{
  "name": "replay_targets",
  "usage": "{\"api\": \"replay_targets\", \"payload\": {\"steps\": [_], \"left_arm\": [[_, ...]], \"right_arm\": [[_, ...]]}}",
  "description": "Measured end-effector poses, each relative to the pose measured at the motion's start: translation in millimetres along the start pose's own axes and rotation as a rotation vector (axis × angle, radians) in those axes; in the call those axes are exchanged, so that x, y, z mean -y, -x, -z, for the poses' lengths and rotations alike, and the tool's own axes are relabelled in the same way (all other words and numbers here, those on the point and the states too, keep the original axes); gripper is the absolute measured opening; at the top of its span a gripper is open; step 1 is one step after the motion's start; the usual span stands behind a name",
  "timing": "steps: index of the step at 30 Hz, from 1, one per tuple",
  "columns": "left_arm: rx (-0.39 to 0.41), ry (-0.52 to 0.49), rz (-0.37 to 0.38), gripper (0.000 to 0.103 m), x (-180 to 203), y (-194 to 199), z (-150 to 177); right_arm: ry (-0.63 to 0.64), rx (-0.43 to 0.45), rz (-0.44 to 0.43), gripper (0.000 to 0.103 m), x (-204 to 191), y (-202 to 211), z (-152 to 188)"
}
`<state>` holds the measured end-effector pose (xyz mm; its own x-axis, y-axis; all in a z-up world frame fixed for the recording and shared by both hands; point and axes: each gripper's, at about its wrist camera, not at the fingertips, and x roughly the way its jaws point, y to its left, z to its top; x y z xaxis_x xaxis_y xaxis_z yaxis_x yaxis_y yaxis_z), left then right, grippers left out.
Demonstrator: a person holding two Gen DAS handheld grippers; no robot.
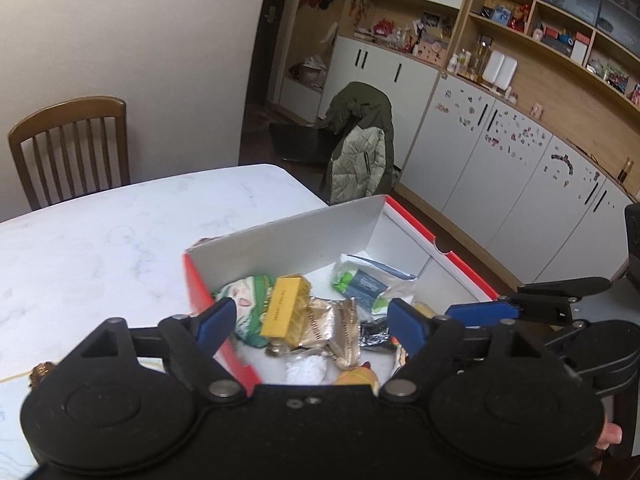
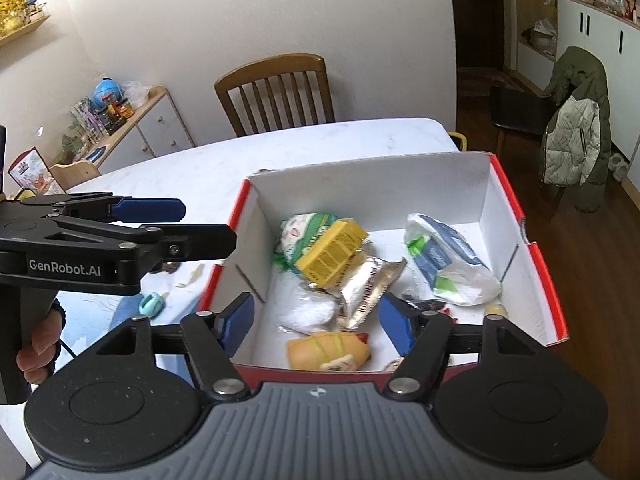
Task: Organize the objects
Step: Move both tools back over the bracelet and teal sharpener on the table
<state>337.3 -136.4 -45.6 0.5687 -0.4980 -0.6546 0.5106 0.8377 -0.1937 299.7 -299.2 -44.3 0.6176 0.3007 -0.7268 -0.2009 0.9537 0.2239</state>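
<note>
A red-rimmed white cardboard box (image 1: 304, 240) (image 2: 496, 200) stands on the white marble table (image 1: 100, 240) (image 2: 320, 144). Inside lie a yellow box (image 1: 285, 306) (image 2: 332, 252), a green-and-white packet (image 1: 250, 294) (image 2: 304, 226), silver foil wrappers (image 1: 336, 328) (image 2: 368, 284), a white-blue-green plastic pack (image 1: 368, 280) (image 2: 444, 260), a white fluffy item (image 2: 308, 308) and a hot-dog toy (image 2: 328, 350). My left gripper (image 1: 312, 320) is open and empty above the box's near left edge; it also shows in the right wrist view (image 2: 200, 220). My right gripper (image 2: 316, 320) is open and empty over the box's near edge; it also shows in the left wrist view (image 1: 560, 296).
A small teal toy (image 2: 151, 304) and scraps lie on the table left of the box. A wooden chair (image 1: 70, 148) (image 2: 276, 92) stands at the table's far side. A chair with a green coat (image 1: 360, 144) (image 2: 576, 128) stands beyond, by white cabinets (image 1: 500, 160).
</note>
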Motion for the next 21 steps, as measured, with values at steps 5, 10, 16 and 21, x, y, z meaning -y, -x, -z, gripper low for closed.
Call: {"api": "replay_targets", "payload": {"steps": [5,10,16,21], "left_arm": [[0.014,0.01,-0.014,0.087,-15,20,9],[0.018,0.025,-0.027,0.093,-33,38,17],[0.022,0.05,-0.069,0.099,-62,55,28],[0.024,0.061,-0.106,0.102,-86,67,36]], "right_arm": [[0.004,0.008,-0.017,0.075,-23,3,1],[0.027,0.013,-0.037,0.076,-52,3,3],[0.064,0.03,-0.05,0.077,-86,-1,8],[0.081,0.033,-0.069,0.081,-112,-8,10]]}}
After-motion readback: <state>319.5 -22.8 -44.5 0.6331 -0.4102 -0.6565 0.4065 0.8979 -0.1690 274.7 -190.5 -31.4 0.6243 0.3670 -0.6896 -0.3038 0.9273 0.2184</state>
